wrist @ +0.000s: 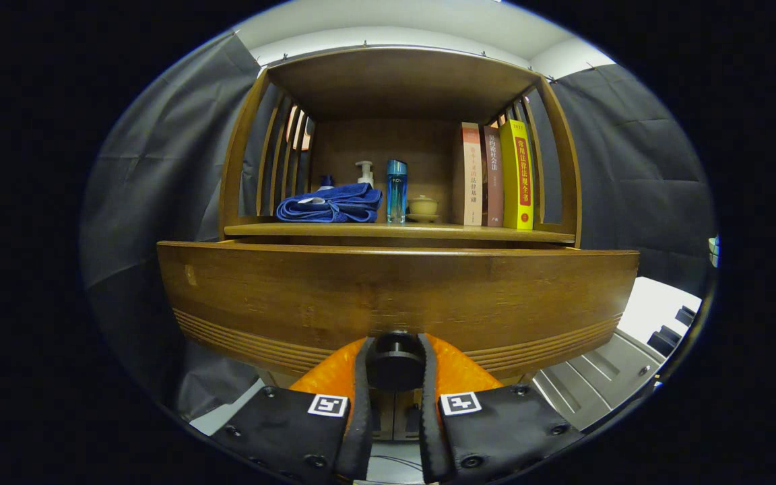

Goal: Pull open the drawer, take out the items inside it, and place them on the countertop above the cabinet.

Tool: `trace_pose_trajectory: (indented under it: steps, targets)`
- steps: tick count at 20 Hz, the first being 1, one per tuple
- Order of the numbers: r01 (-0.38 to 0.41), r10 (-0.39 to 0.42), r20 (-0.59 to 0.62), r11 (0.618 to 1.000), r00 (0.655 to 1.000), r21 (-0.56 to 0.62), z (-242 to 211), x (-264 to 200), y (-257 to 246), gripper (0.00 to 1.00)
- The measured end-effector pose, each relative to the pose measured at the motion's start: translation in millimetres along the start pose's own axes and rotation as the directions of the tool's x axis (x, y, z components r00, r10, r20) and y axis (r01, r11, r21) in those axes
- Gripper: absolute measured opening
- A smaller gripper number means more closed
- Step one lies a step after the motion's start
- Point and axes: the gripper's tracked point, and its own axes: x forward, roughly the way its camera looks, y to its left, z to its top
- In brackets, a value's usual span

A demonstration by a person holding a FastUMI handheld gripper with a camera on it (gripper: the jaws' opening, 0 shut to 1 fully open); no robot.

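Gripper clamped on the round dark drawer knob

Both fingers press the knob at the lower middle of the curved brown wooden drawer front — best pulled straight back, level and slow, keeping the squeeze so the knob does not slip.

You have your gripper closed on the drawer's dark, smooth, matt knob, set in a drawer front of brown wood with visible grain, a low satin sheen and fine grooves cut along its lower edge. Above it, the countertop is the same smooth wood, carrying a soft blue cloth towel, a glossy blue translucent bottle and paper-covered books.
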Motion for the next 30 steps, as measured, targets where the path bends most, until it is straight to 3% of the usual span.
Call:
trace_pose_trajectory:
  steps: [6, 12, 14, 20, 25, 30]
  targets:
    - [-0.003, 0.003, 0.014, 1.000, 1.000, -0.016, -2, -1, 0, 0.37]
    - [-0.009, 0.010, 0.040, 1.000, 0.999, -0.026, 8, -3, 1, 0.53]
    - [-0.024, 0.026, 0.061, 0.999, 0.998, -0.046, 20, -7, 5, 0.64]
    - [-0.058, 0.075, 0.222, 0.995, 0.972, -0.082, 124, -44, 11, 0.96]
    - [-0.037, 0.063, 0.307, 0.995, 0.950, -0.091, 181, -66, -11, 0.97]
    - [0.010, 0.002, 0.332, 0.999, 0.943, -0.036, 239, -45, -37, 0.97]
